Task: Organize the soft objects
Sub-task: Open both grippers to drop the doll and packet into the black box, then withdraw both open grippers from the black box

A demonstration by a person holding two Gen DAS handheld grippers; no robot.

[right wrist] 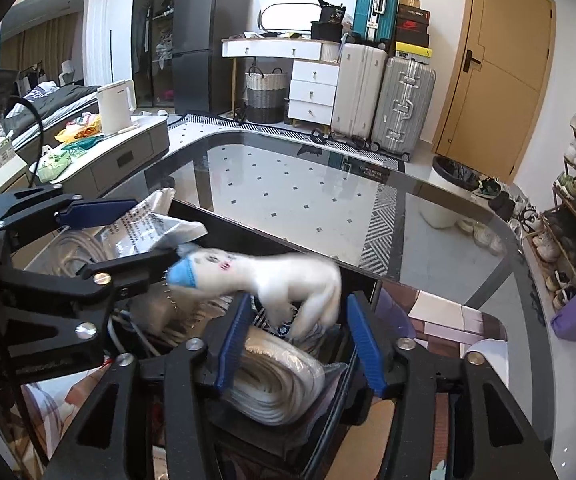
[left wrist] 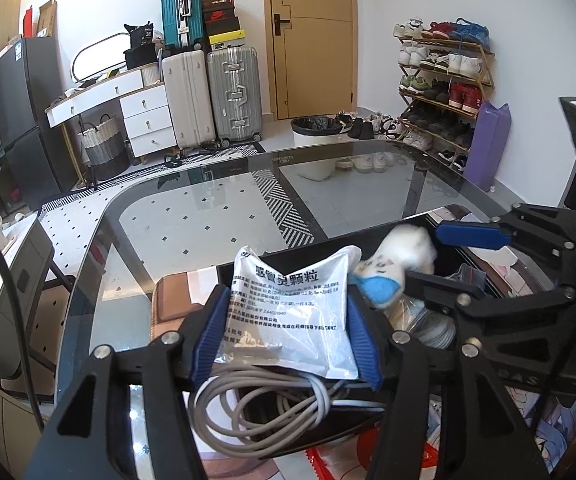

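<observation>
A black bin sits on the glass table, holding a coiled grey cable and a bagged white roll. The left gripper has its fingers around a silver medicine sachet, whether pressing I cannot tell. The right gripper stands parted, a blurred white-and-blue sock above the bin.

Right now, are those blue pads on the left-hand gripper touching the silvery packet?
Touching. In the left wrist view the left gripper has its blue pads against both edges of the silvery packet, no gap showing.
</observation>
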